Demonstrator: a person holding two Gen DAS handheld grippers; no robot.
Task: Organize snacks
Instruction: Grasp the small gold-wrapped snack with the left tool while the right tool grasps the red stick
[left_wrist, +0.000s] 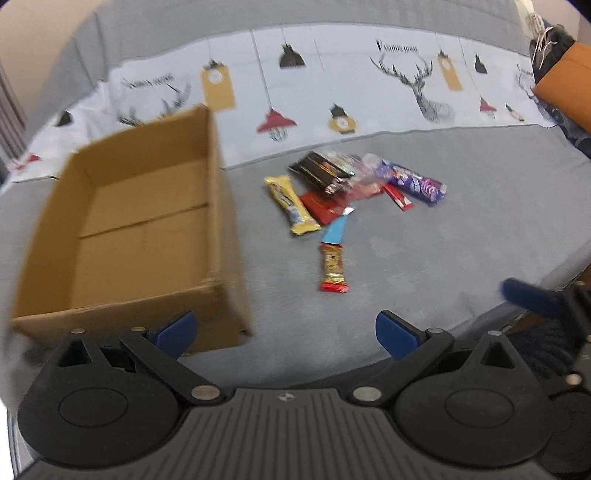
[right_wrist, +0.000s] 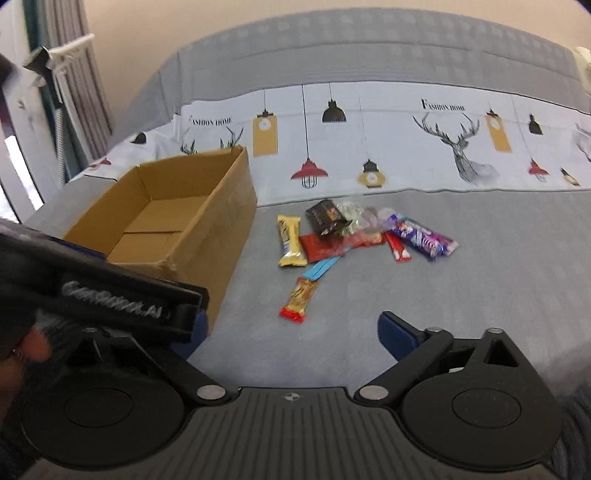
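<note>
An open, empty cardboard box (left_wrist: 144, 229) sits on the grey bed at the left; it also shows in the right wrist view (right_wrist: 166, 221). A pile of snack bars (left_wrist: 347, 184) lies to its right, with a yellow bar (left_wrist: 291, 205), a purple pack (left_wrist: 417, 182) and a gold-and-red bar (left_wrist: 333, 267) nearest me. The pile also shows in the right wrist view (right_wrist: 354, 232). My left gripper (left_wrist: 286, 334) is open and empty, short of the box corner. My right gripper (right_wrist: 291, 332) is open and empty, short of the gold-and-red bar (right_wrist: 300, 299).
A printed pale sheet with lamps and deer (left_wrist: 332, 92) covers the far part of the bed. An orange cushion (left_wrist: 565, 88) lies at the far right. The left gripper's body (right_wrist: 110, 295) crosses the right wrist view at the left. Curtains (right_wrist: 77, 74) hang at the far left.
</note>
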